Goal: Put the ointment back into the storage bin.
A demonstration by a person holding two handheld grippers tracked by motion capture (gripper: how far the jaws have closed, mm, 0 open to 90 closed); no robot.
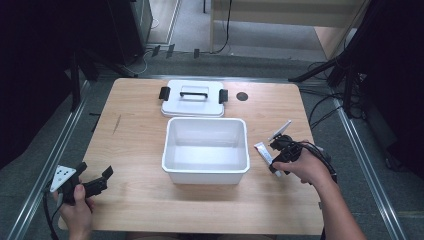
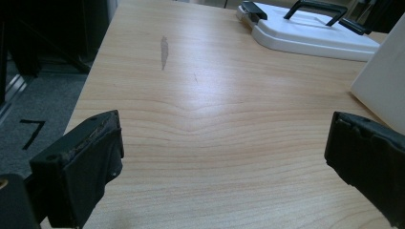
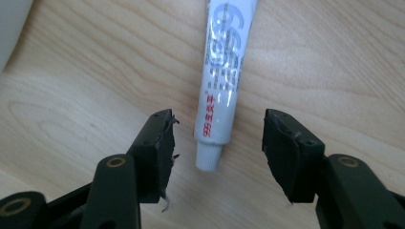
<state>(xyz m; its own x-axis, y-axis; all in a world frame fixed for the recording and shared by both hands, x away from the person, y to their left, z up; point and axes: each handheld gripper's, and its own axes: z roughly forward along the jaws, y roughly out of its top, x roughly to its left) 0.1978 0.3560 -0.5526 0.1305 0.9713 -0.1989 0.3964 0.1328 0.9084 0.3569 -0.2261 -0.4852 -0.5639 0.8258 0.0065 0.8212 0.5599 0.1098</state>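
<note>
A small white tube [image 1: 263, 151] with red and blue print lies flat on the wooden table [image 1: 135, 135], just right of a white bin [image 1: 206, 121]. My right gripper [image 1: 276, 152] is lowered over it. In the right gripper view the tube [image 3: 224, 71] runs away from the camera, its white cap end between the two black jaws. The right gripper [image 3: 217, 138] is open, with a gap on each side of the tube. My left gripper [image 1: 95, 171] rests at the near left of the table, open [image 2: 224, 143] with only bare wood between its jaws.
The bin is open and empty in the middle of the table; its wall [image 2: 387, 81] stands just right of the left gripper. The bin's white lid [image 1: 192, 102] with black handle and clips lies behind it. A dark round spot [image 1: 242, 96] marks the far tabletop.
</note>
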